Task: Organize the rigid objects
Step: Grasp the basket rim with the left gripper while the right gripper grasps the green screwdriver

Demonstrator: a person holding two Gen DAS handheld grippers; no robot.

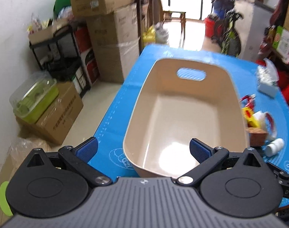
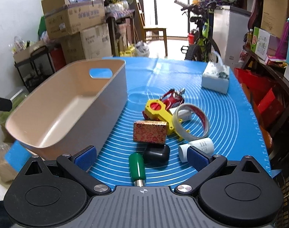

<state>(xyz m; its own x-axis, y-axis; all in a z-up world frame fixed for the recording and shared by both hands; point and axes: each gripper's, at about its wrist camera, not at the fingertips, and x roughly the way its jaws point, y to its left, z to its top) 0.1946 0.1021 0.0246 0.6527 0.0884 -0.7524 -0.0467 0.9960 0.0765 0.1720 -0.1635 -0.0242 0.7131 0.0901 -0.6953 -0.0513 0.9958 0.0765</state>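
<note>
Right claw (image 2: 142, 156): jaws spread wide apart, gripping nothing, low over the near edge of the blue mat (image 2: 229, 117).
Screwdriver (image 2: 137, 166): green handle lying between the 2 blue pads, steel shank pointing back under the claw body.
Black case (image 2: 156, 153): just beyond the handle, touching or nearly touching it; closest thing in the right claw's path.
White bottle (image 2: 196, 148): on its side just past the right pad.
Patterned box (image 2: 149, 132): red and gold, standing behind the black case.
Tape roll (image 2: 190, 122): tilted, leaning on the yellow plastic toy (image 2: 157, 109).
Red toy (image 2: 172, 97): behind the yellow one, in contact with it.
Tissue box (image 2: 216, 77): well apart at the far right of the tabletop.
Left claw (image 1: 143, 148): jaws also wide apart and empty, hovering over the near rim of the bin.
Beige bin (image 1: 182, 112): left of the clutter, nothing inside, handle cutout in the far wall.
Surroundings: stacked cardboard boxes (image 1: 110, 28) and a black shelf (image 1: 55, 51) along the left wall; a bicycle (image 2: 201, 36) beyond the tabletop.
</note>
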